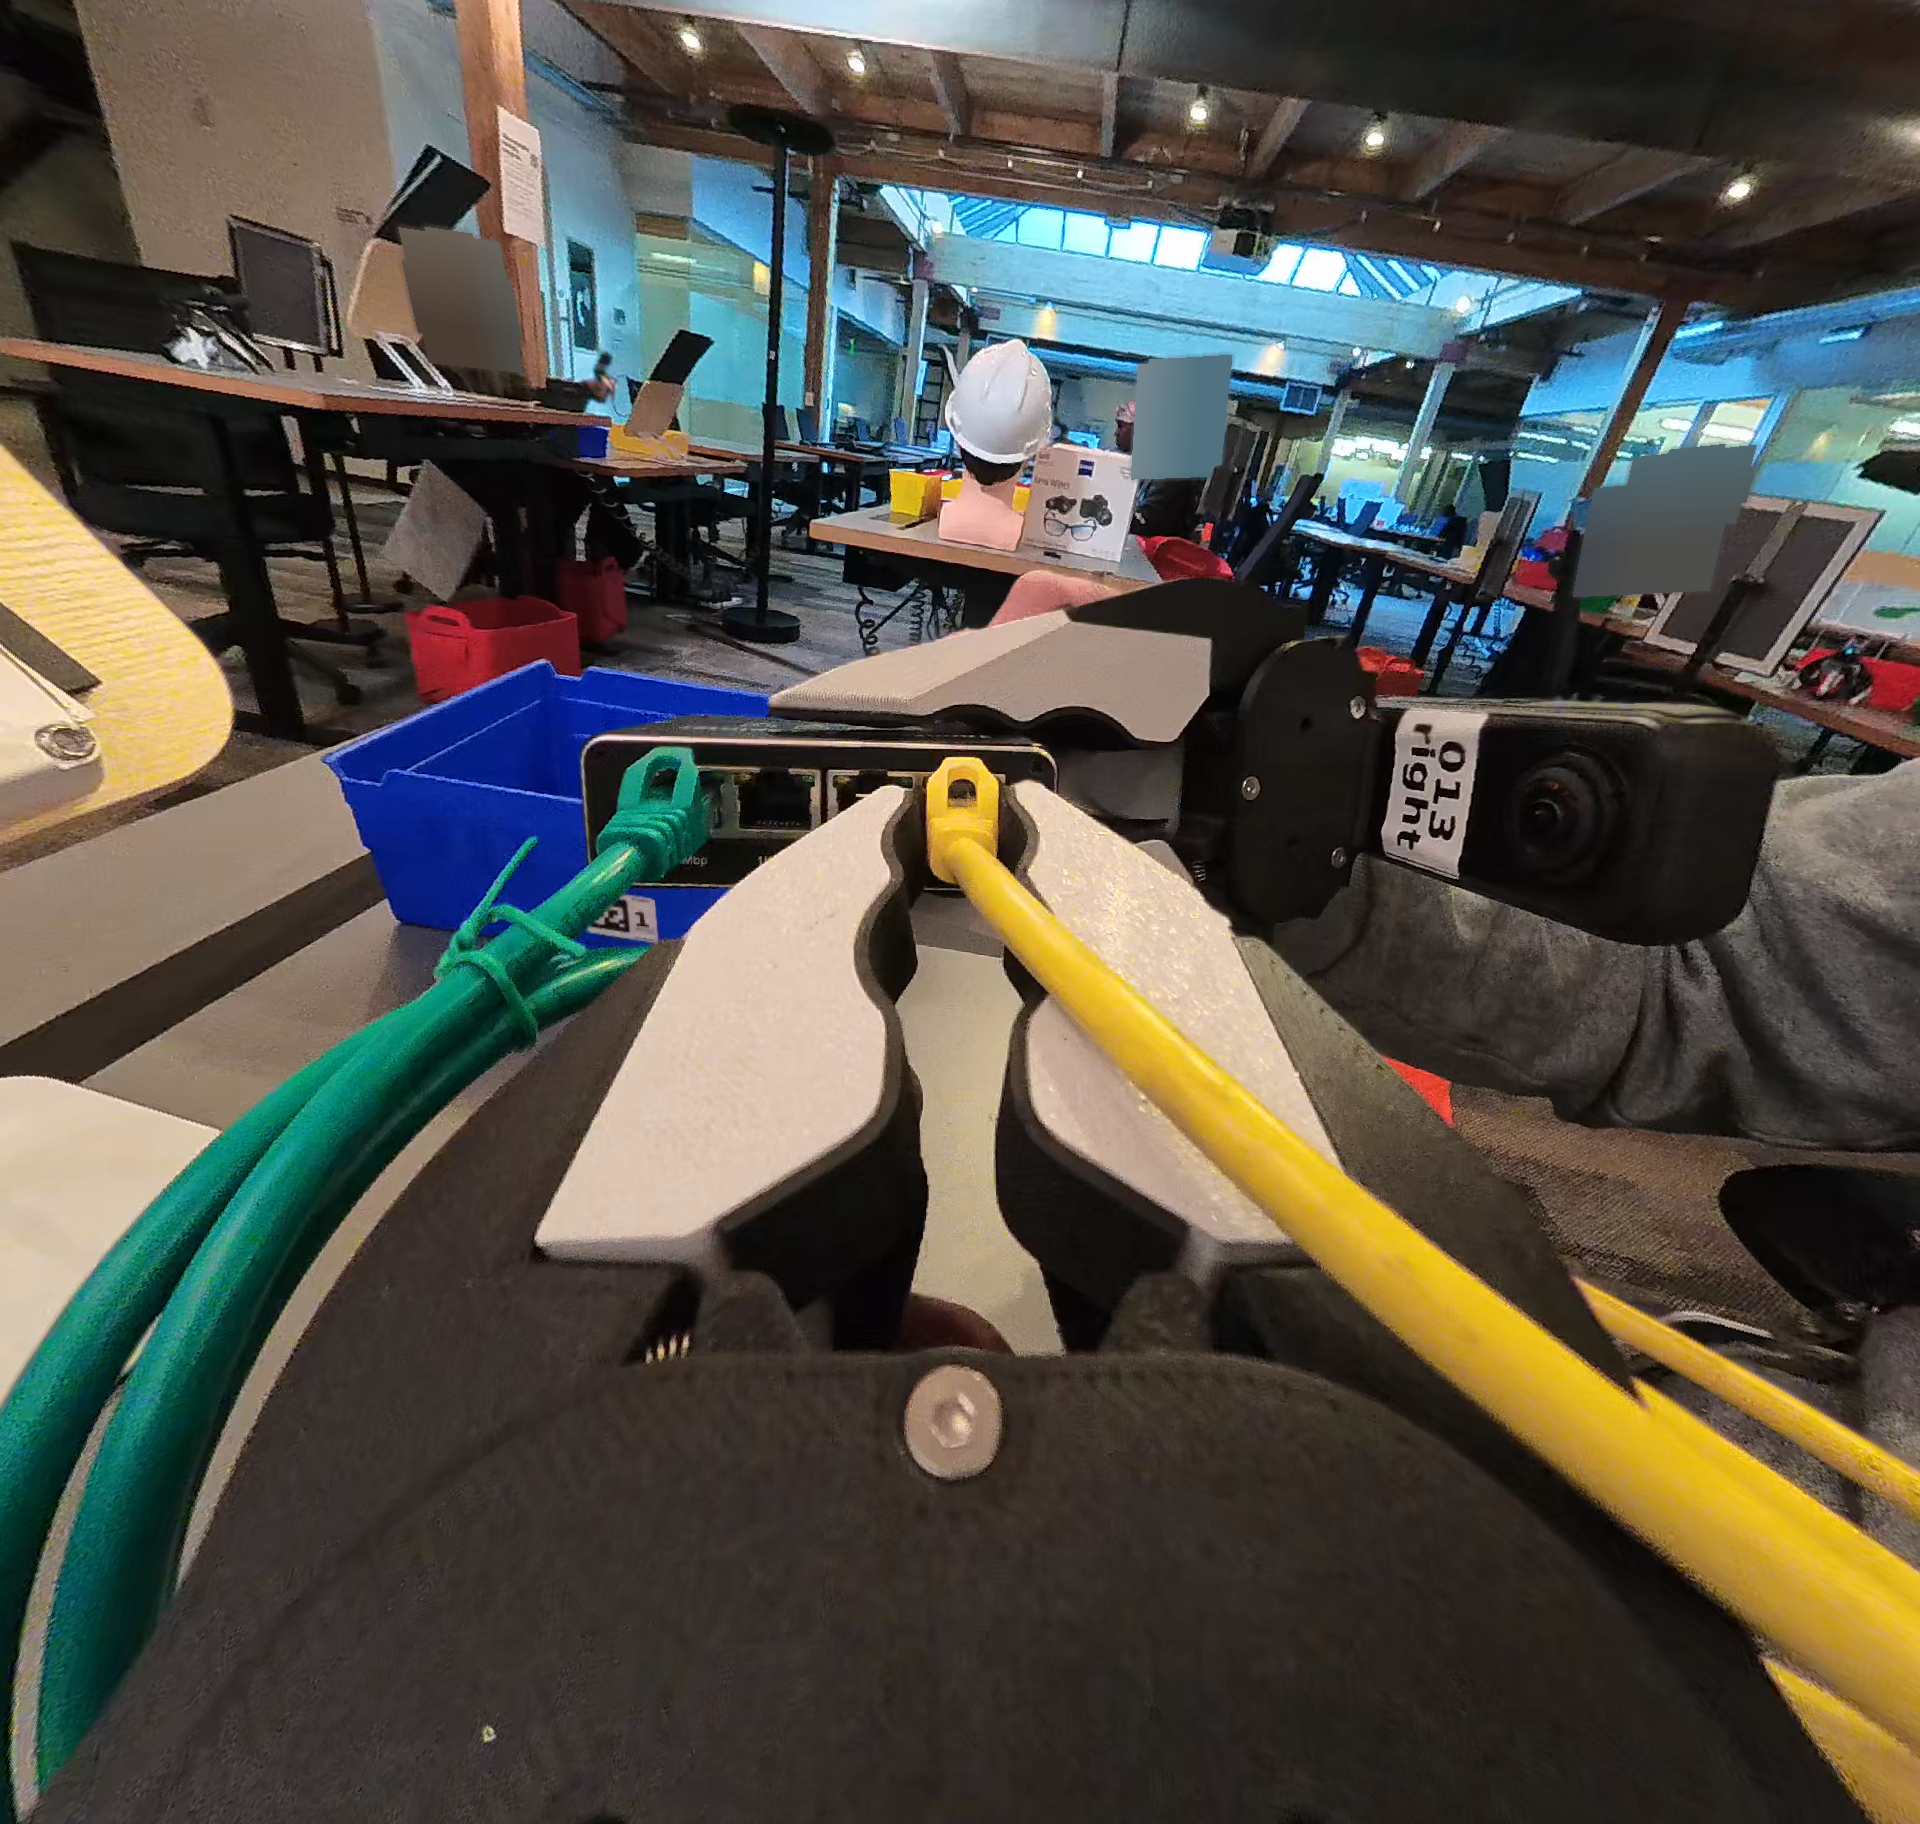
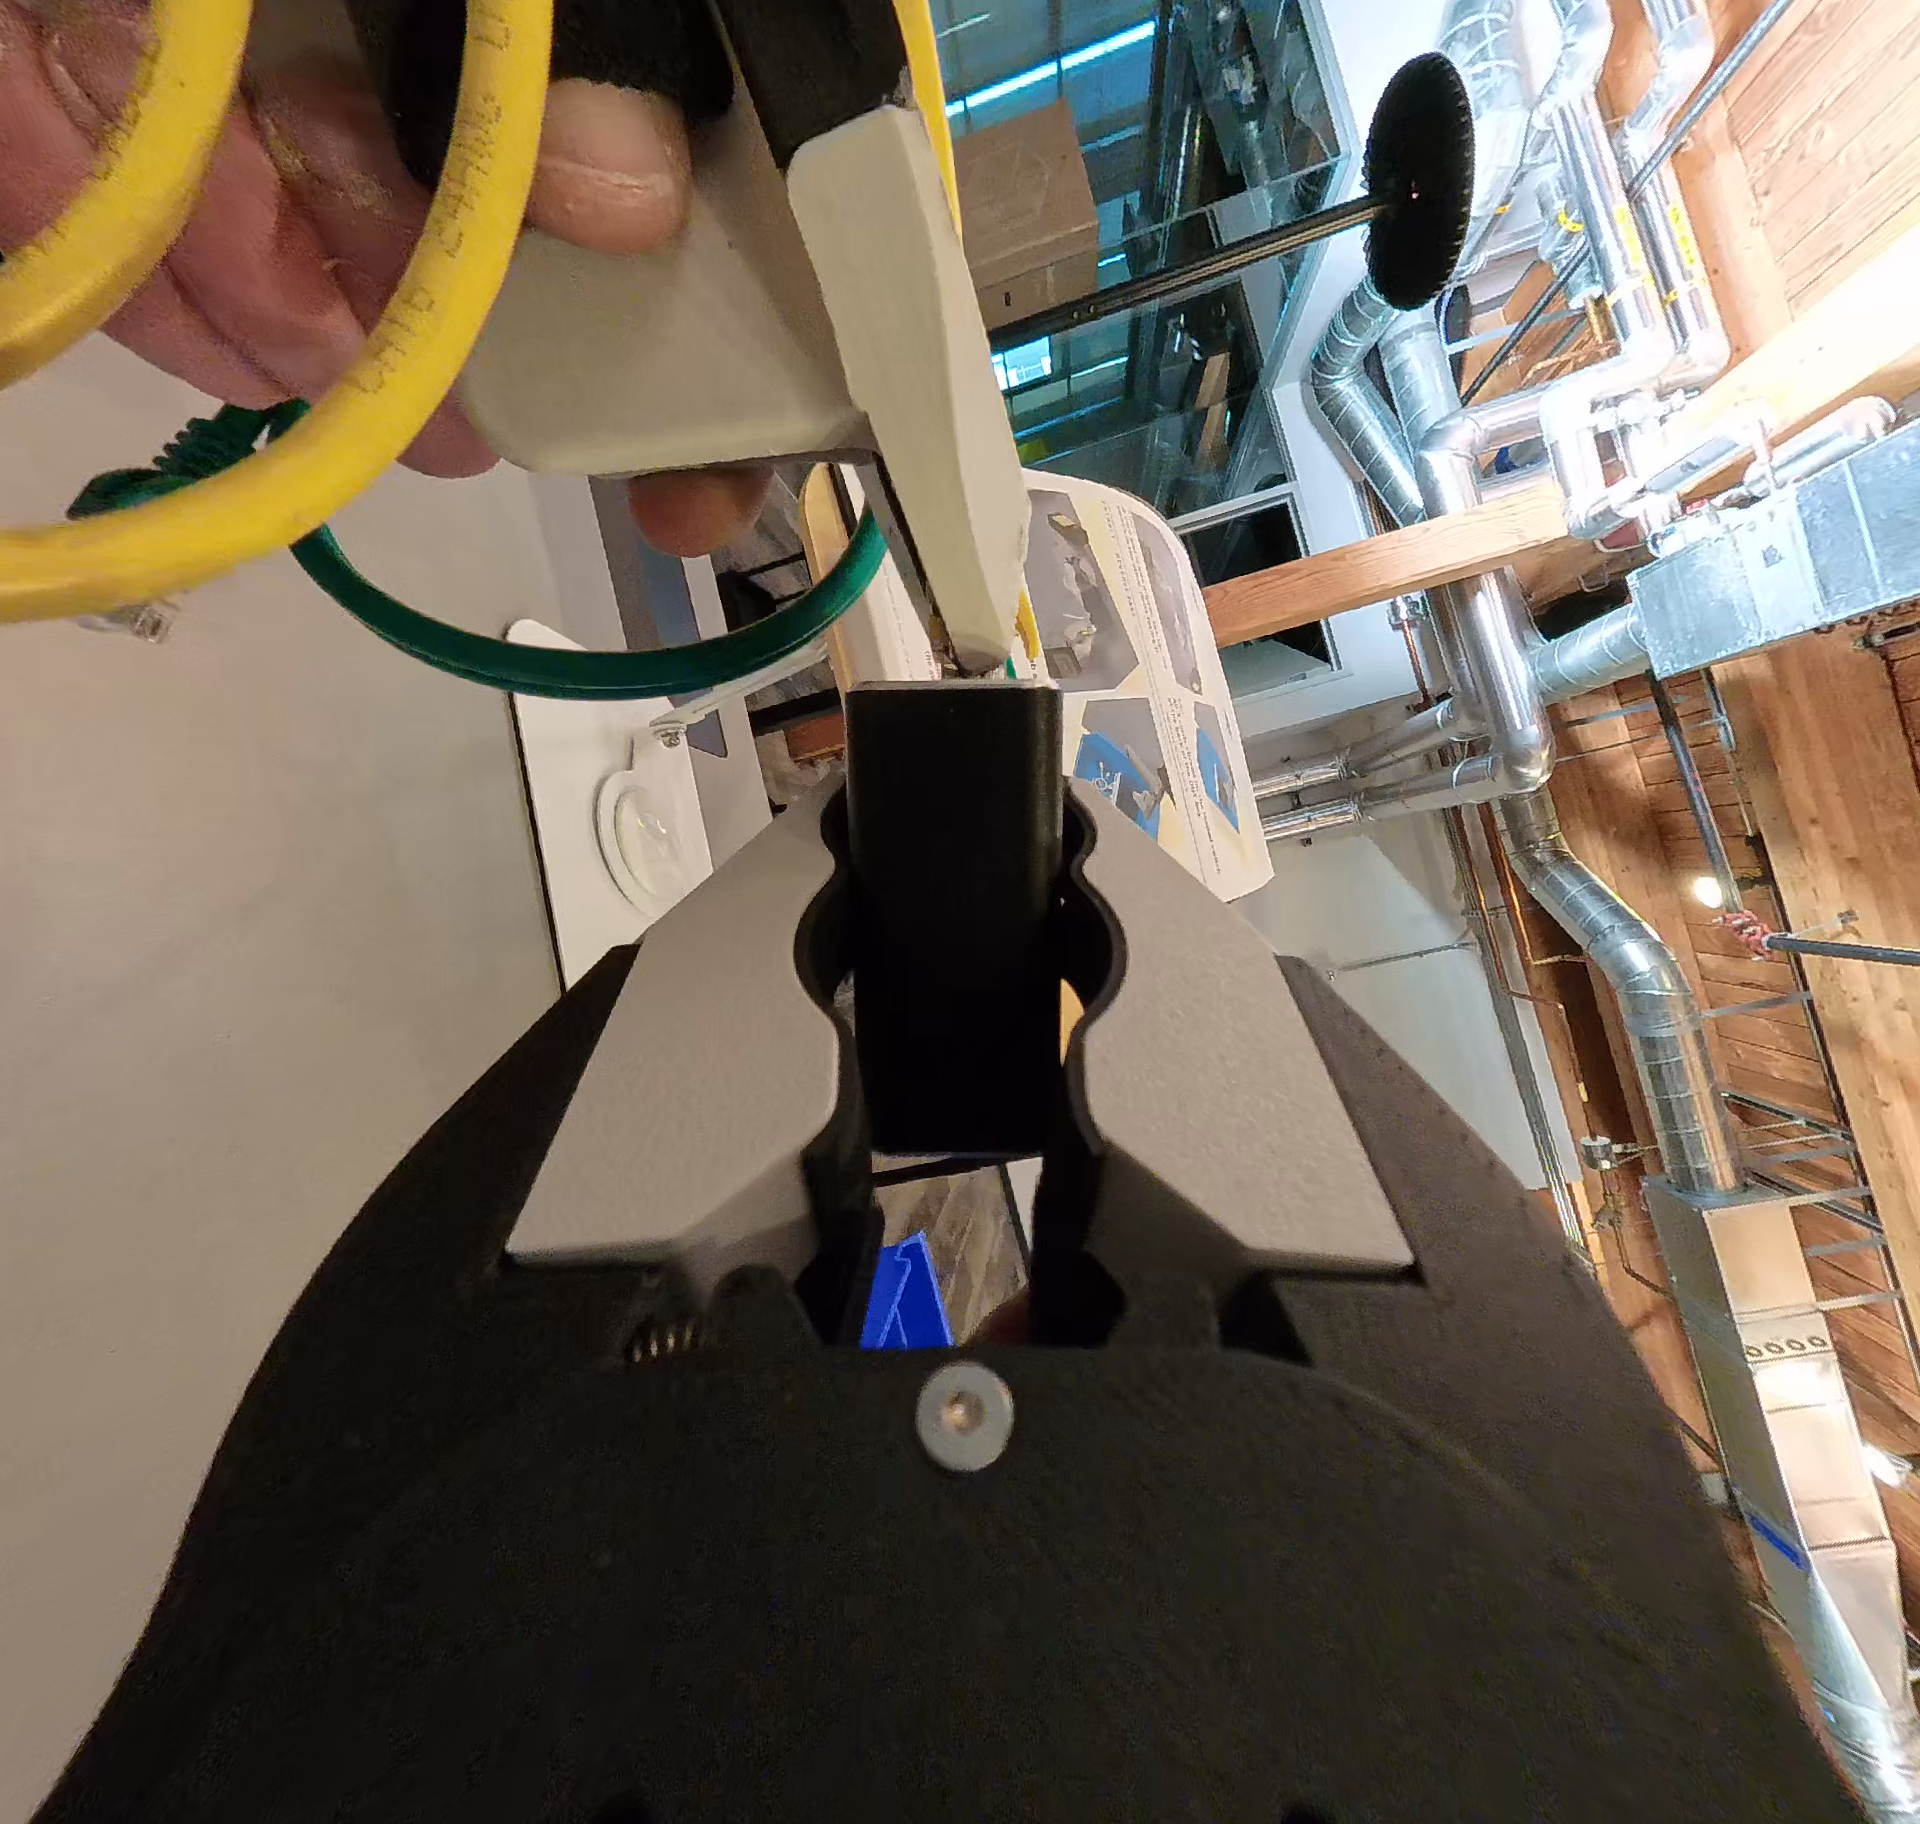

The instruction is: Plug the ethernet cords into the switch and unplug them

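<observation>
- The left gripper [image 1: 961,818] is clenched on the yellow plug boot [image 1: 961,806] of the yellow ethernet cord [image 1: 1226,1078]; its grey fingers [image 1: 769,1005] press the boot from both sides right at the face of the switch [image 1: 790,798]
- The yellow boot sits at a port in the right part of the switch's front; how deep the plug goes in I cannot tell
- The yellow cord runs back from the boot over the right-hand finger and out at the lower right edge
- The green ethernet cord [image 1: 260,1151] is seated in the leftmost port, its green boot [image 1: 657,808] upright; its strands are bundled with a green zip tie [image 1: 509,953]
- At least one port between the two boots stands open
- The right gripper [image 2: 956,870] is clamped on the black body of the switch [image 2: 951,922], one finger on each flat face, holding it on its side; in the left wrist view this gripper [image 1: 997,678] comes in from the right
- A blue bin [image 1: 468,787] sits just behind and left of the switch on the grey table [image 1: 156,901]
- In the right wrist view a hand [image 2: 260,216] grips the left tool's handle, yellow cord looped across it
</observation>
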The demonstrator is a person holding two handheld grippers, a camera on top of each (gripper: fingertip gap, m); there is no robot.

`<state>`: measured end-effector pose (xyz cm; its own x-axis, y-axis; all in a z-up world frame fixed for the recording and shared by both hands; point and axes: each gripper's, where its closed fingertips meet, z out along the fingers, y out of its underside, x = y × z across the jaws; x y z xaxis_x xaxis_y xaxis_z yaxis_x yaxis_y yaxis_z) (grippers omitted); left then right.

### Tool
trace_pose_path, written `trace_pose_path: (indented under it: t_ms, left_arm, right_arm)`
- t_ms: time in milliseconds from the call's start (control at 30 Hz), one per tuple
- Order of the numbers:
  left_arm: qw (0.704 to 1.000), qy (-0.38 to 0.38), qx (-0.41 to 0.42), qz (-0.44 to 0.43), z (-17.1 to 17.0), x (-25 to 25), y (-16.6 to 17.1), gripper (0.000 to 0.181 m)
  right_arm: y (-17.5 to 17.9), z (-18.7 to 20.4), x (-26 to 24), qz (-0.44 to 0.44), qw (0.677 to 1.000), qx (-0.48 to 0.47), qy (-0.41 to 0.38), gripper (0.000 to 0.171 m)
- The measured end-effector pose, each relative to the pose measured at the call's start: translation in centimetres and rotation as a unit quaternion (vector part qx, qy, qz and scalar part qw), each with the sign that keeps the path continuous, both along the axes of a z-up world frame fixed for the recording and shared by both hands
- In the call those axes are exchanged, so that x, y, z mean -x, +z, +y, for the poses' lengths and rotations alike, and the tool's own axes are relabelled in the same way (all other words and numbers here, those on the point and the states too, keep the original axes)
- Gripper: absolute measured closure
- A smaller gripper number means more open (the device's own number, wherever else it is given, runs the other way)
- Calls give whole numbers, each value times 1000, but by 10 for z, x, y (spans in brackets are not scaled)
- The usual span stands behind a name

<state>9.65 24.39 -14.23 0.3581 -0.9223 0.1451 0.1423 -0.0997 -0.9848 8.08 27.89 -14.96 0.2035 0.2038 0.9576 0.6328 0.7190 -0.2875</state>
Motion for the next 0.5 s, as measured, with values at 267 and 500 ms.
trace_pose_path:
  t_ms: [267, 500]
  left_arm:
    - [1000, 7, -19, 4, -3, -1, 6, 168]
    - [999, 19, -16, 35, -3, -1, 2, 168]
  right_arm:
    - [4, -3, 1, 1, 1000, 8, -9, 140]
    - [0, -1, 3, -26, 1000, -1, -3, 140]
